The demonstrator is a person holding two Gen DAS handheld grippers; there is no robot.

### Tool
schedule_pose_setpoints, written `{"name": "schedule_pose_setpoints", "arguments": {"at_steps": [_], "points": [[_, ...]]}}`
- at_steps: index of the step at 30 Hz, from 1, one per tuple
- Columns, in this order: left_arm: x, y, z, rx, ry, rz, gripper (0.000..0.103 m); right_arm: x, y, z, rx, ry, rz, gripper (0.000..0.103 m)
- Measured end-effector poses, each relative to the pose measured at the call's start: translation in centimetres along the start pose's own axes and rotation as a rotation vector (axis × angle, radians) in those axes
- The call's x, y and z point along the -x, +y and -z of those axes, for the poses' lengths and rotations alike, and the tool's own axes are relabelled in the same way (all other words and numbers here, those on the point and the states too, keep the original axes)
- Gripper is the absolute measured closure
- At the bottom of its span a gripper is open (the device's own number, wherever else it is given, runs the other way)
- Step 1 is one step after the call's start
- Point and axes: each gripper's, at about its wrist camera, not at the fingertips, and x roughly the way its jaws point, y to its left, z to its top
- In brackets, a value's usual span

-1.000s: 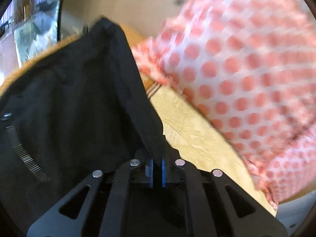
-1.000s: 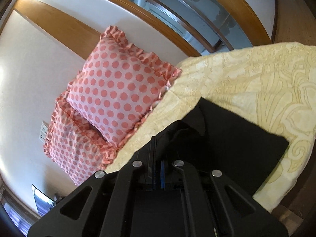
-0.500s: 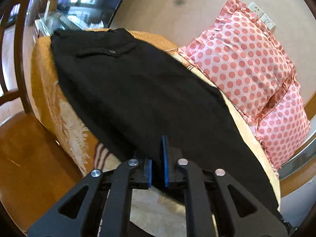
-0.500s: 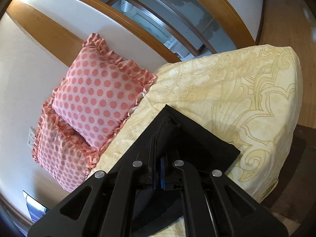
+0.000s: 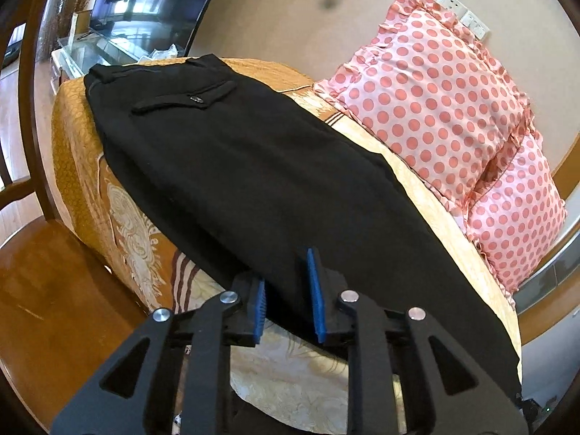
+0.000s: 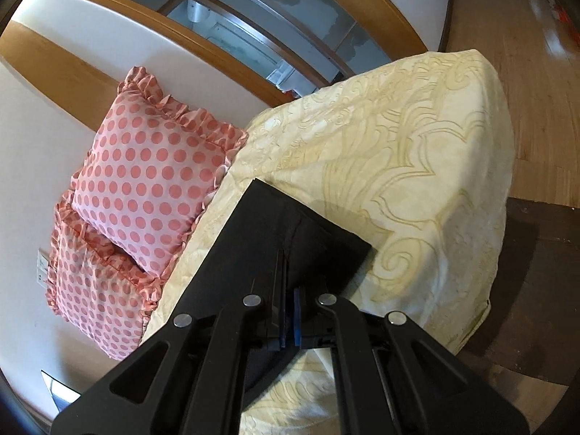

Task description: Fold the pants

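Black pants (image 5: 253, 166) lie stretched flat along a cushioned seat with a yellow patterned cover (image 5: 119, 217), waistband and pocket at the far end. My left gripper (image 5: 288, 293) is open, its blue pads on either side of the near edge of the cloth. In the right wrist view the leg end of the pants (image 6: 290, 232) lies on the cover (image 6: 417, 152). My right gripper (image 6: 288, 311) is shut on the pants near the hem.
Two pink polka-dot pillows (image 5: 446, 108) lean against the wall behind the seat, also in the right wrist view (image 6: 145, 188). A glass cabinet (image 5: 90, 47) stands past the far end. Wooden floor (image 6: 525, 72) lies beyond the seat's edge.
The left gripper has opened and let go of the pants, which now lie flat. The right gripper has lowered the leg end onto the cover, still gripping.
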Motion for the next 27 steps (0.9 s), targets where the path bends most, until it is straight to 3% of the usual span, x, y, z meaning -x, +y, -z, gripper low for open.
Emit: {"name": "schedule_pose_setpoints", "arguments": {"at_steps": [4,10,13,15,17,18,19,21,23,27], "points": [[0.0,-0.1,0.0,-0.033,0.007,0.004,0.090,0.0,0.8,-0.1,0.040,-0.001,0.019,0.100],[0.1,0.3,0.1,-0.051,0.021,0.023,0.092,0.2,0.4,0.3,0.036,0.017,0.052,0.100],[-0.1,0.2,-0.1,-0.078,0.035,0.024,0.088,0.5,1.2,0.1,0.097,0.012,0.094,0.097],[0.1,0.5,-0.2,-0.081,0.038,0.036,0.085,1.6,1.4,-0.3,0.095,-0.024,0.151,0.080],[1.0,0.9,-0.4,-0.079,0.010,0.020,0.073,3.0,1.3,-0.8,0.093,-0.075,0.168,0.033],[1.4,1.0,-0.5,-0.083,-0.015,0.002,0.066,3.6,1.2,-1.0,0.101,-0.096,0.169,0.031],[2.0,1.1,-0.5,-0.088,-0.053,-0.032,0.057,3.7,1.1,-1.2,0.111,-0.095,0.178,0.031],[3.4,1.0,-0.7,-0.109,-0.147,-0.088,0.049,3.3,0.6,-1.3,0.097,-0.068,0.184,0.034],[4.0,0.4,-0.9,-0.139,-0.185,-0.079,0.044,2.6,0.3,-1.2,0.069,-0.038,0.150,0.042],[3.9,-1.7,-0.9,-0.217,-0.207,-0.032,0.031,1.8,1.8,-0.2,0.126,-0.004,0.136,0.046]]}}
